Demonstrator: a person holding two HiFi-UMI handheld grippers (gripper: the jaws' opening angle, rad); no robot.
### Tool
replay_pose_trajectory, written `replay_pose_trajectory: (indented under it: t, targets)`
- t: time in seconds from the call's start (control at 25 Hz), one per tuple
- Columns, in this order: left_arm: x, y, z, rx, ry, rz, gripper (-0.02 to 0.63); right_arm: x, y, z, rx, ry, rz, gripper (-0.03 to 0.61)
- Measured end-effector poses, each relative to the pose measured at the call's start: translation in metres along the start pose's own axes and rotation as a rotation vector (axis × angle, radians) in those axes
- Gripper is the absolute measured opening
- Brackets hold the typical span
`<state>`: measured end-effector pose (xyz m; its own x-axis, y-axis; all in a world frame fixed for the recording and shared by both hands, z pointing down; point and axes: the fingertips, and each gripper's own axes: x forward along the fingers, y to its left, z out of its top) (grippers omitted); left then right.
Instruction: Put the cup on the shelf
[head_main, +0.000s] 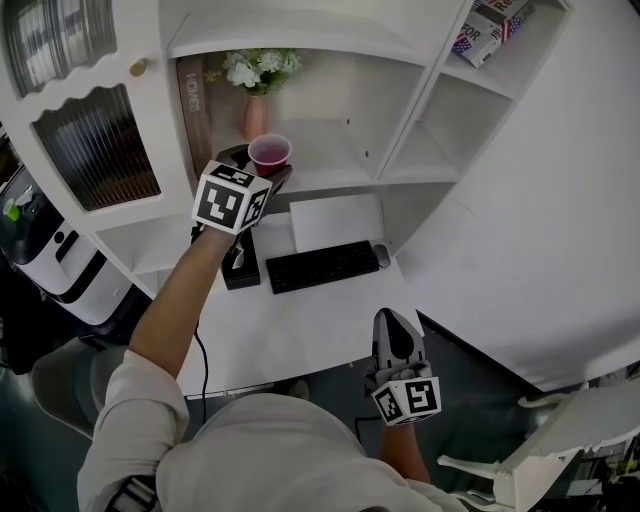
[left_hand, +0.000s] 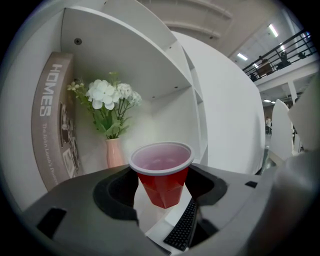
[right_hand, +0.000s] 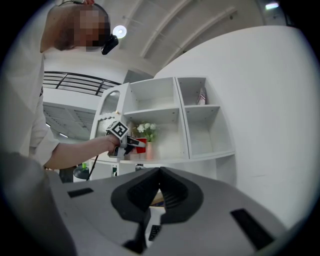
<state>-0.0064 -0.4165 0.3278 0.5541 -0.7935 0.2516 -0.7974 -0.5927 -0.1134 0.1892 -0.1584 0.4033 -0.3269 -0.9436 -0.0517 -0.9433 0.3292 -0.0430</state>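
Right, in the head view the red cup (head_main: 269, 153) sits upper centre, in the left gripper (head_main: 268, 172), at the front edge of the white shelf (head_main: 330, 170). Its inside looks a bare pale pink. Just behind it, a pink vase (head_main: 255, 117) carries white flowers (head_main: 255, 68). The right gripper (head_main: 388, 322) hangs low in the frame, off the desk (head_main: 290, 325), well apart from the cup.

Next, in the left gripper view the jaws stand wide apart, one on each side of the cup (left_hand: 161, 167), and press on its walls. I see its base hanging free, with a keyboard (left_hand: 182, 227) showing below it. The vase (left_hand: 114, 152) with its flowers (left_hand: 106, 94) stands at left, beside a book (left_hand: 52, 120) leaning on the compartment wall.

Lastly, in the right gripper view the jaws of the right gripper (right_hand: 160, 171) meet at their tips with nothing between them. Left of centre, the left gripper (right_hand: 131, 144) has the cup (right_hand: 141, 145) level with the flower compartment.
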Motion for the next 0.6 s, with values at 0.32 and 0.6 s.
replay_pose_trajectory:
  t: [0.32,0.6]
  targets:
    - [0.026,0.014,0.001,-0.055,0.04,-0.008,0.291,-0.008,-0.016,-0.005,0.013,0.002,-0.027,0.005]
    - [0.049,0.023,-0.009,-0.075,0.085,0.005,0.293,-0.013,-0.03,-0.01,0.024,0.009,-0.048,0.005]
